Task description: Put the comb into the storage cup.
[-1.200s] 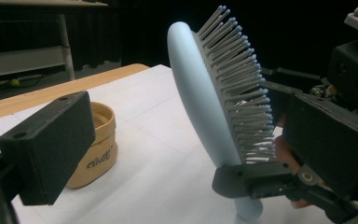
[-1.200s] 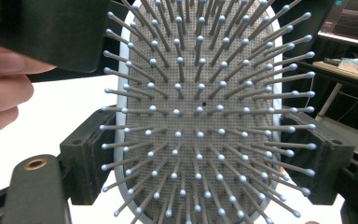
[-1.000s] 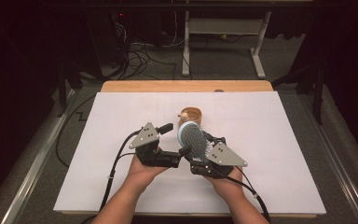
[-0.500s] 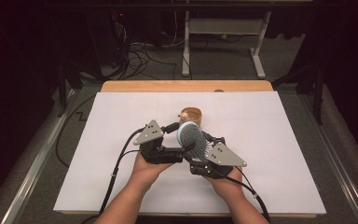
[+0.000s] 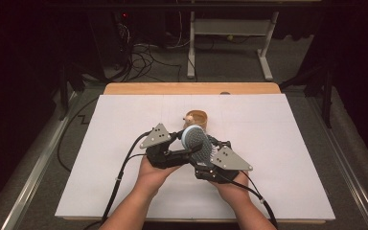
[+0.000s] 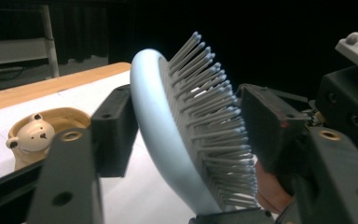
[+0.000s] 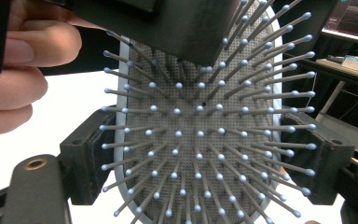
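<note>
A pale blue hairbrush (image 5: 197,143) with grey bristles is held up above the white table sheet (image 5: 292,143). My right gripper (image 5: 205,152) is shut on it, one pad on each side edge of the brush head (image 7: 196,140). My left gripper (image 5: 187,146) comes in from the left. Its jaws have just been closing across the head: one pad lies on the smooth back (image 6: 168,140), the other presses into the bristles. Just beyond the brush, a tan bear-shaped cup (image 5: 196,117) stands on the sheet.
The sheet covers a wooden table whose far edge (image 5: 191,88) shows. Black cables trail from both grippers toward the near edge. Metal rails run along both sides of the table. A desk frame and floor cables stand behind.
The left gripper's jaws have closed from wide open onto the brush head. The right gripper and the brush have stayed where they were.
</note>
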Tool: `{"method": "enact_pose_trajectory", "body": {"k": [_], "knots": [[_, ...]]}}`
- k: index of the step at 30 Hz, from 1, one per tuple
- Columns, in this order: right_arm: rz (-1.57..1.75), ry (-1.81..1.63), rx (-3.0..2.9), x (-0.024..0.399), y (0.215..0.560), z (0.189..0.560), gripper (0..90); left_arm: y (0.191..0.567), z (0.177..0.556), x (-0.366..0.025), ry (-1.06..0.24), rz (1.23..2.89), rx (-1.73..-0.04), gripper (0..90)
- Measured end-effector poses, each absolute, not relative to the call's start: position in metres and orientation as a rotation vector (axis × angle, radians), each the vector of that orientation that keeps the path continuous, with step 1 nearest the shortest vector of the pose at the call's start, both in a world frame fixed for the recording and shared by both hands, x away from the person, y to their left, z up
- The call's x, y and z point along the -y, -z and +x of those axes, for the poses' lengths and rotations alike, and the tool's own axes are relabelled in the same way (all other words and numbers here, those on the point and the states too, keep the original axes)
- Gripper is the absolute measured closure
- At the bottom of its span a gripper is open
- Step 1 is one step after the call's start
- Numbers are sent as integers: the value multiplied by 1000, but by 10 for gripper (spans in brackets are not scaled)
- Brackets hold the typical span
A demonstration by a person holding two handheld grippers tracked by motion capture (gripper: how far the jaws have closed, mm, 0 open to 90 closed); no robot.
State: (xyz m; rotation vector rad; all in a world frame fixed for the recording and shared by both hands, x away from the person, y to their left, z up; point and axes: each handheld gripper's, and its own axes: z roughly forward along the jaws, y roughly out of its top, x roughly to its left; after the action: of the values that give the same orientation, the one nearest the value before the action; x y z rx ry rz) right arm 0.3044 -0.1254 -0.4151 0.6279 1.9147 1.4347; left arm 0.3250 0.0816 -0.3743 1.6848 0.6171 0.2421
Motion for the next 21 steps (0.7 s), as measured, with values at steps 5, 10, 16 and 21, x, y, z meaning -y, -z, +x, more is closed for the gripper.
{"method": "enact_pose_trajectory", "body": {"k": [5, 10, 16, 21], "knots": [[628, -1437, -1908, 126, 414, 304, 204, 373, 326, -82, -216, 1667, -625, 444], [629, -1431, -1907, 126, 414, 304, 203, 373, 326, -82, -217, 1660, -636, 484], [628, -1416, -1901, 126, 414, 304, 203, 373, 325, -81, -224, 1649, -643, 520], [626, -1411, -1892, 125, 413, 303, 202, 372, 323, -81, -242, 1645, -632, 547]]}}
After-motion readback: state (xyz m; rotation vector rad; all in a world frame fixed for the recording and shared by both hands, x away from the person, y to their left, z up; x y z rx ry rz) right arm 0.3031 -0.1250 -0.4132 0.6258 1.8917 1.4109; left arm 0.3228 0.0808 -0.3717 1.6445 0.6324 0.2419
